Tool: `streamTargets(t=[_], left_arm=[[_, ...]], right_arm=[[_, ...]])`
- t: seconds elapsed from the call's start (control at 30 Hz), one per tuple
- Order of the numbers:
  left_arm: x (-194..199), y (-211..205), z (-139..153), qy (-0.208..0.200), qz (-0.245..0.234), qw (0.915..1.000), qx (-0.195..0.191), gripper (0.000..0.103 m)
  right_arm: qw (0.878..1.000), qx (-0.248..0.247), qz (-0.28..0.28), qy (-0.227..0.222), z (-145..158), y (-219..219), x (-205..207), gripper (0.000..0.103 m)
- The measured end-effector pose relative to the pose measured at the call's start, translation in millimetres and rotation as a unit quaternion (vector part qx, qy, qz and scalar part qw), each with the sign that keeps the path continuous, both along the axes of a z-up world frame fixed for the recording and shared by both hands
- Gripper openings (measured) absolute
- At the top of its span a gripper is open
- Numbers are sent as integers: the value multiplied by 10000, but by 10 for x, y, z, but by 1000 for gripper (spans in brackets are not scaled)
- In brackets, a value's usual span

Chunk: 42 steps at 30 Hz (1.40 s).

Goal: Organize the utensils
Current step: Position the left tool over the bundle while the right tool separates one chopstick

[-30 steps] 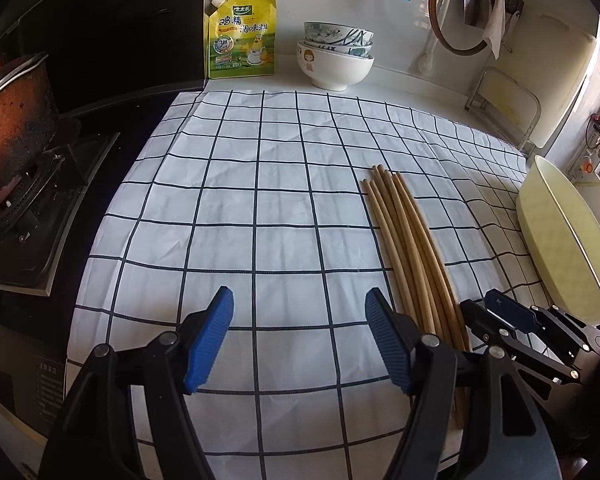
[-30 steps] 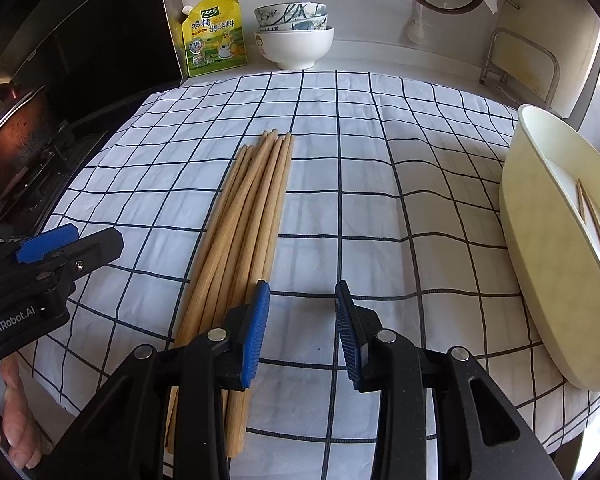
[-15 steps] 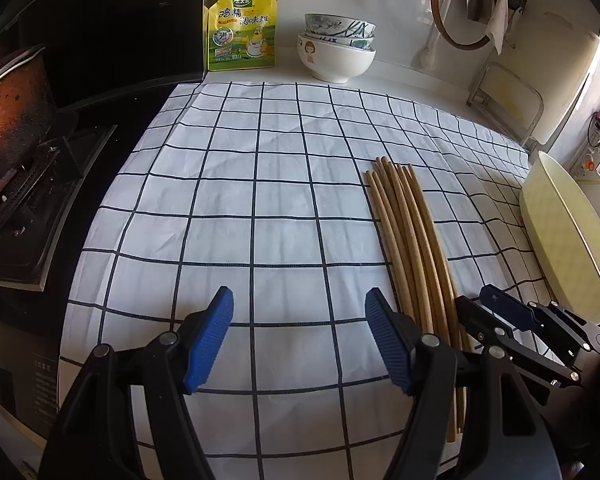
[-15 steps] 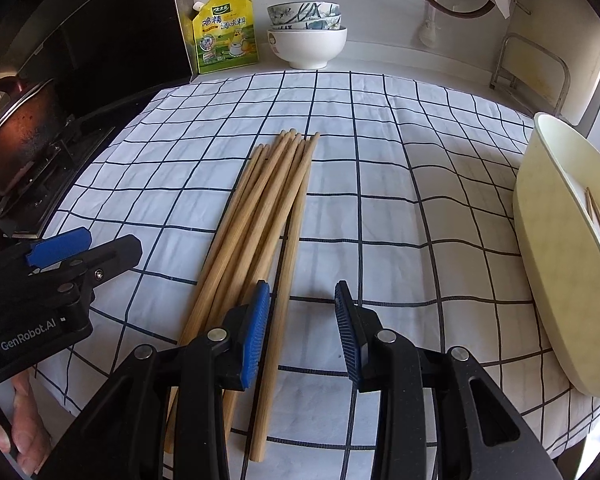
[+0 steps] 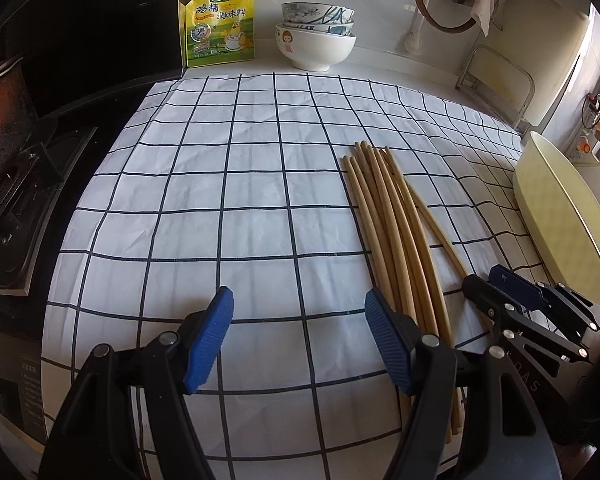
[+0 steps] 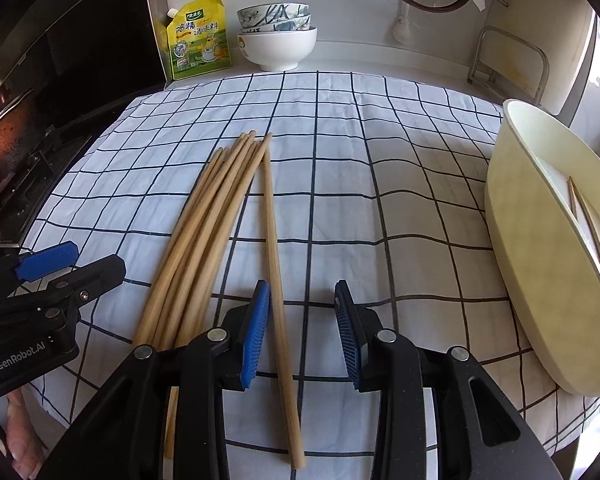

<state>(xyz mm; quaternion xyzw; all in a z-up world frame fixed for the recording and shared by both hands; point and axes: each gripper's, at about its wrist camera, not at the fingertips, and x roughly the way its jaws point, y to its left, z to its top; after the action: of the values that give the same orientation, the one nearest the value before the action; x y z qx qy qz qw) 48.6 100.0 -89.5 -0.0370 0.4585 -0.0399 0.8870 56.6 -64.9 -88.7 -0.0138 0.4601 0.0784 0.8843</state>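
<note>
Straddling one stray chopstick (image 6: pixel 278 300) at lower centre, the spread right gripper (image 6: pixel 300 332) should pinch this light, stiff, roll-prone stick mid-length; the left gripper (image 5: pixel 298 344) is spread too, empty.

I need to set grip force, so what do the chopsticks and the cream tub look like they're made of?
Chopsticks: likely bamboo or wood, with a matte, even tan surface and no shine. Cream tub: probably plastic, with smooth, thin moulded walls and a soft sheen; ceramic can't be ruled out.
</note>
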Motion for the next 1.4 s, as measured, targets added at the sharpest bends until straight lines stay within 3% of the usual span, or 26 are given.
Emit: streamTargets(t=[0.43, 1.03, 1.4], left_arm=[[25, -215, -58, 90, -280, 9995, 125, 68], [11, -280, -60, 42, -276, 9979, 577, 73], [20, -217, -105, 173, -235, 9976, 634, 73]], right_arm=[[9997, 238, -45, -16, 47, -154, -37, 33], [9994, 356, -33, -21, 61, -192, -34, 34], [9994, 342, -6, -16, 58, -176, -38, 34]])
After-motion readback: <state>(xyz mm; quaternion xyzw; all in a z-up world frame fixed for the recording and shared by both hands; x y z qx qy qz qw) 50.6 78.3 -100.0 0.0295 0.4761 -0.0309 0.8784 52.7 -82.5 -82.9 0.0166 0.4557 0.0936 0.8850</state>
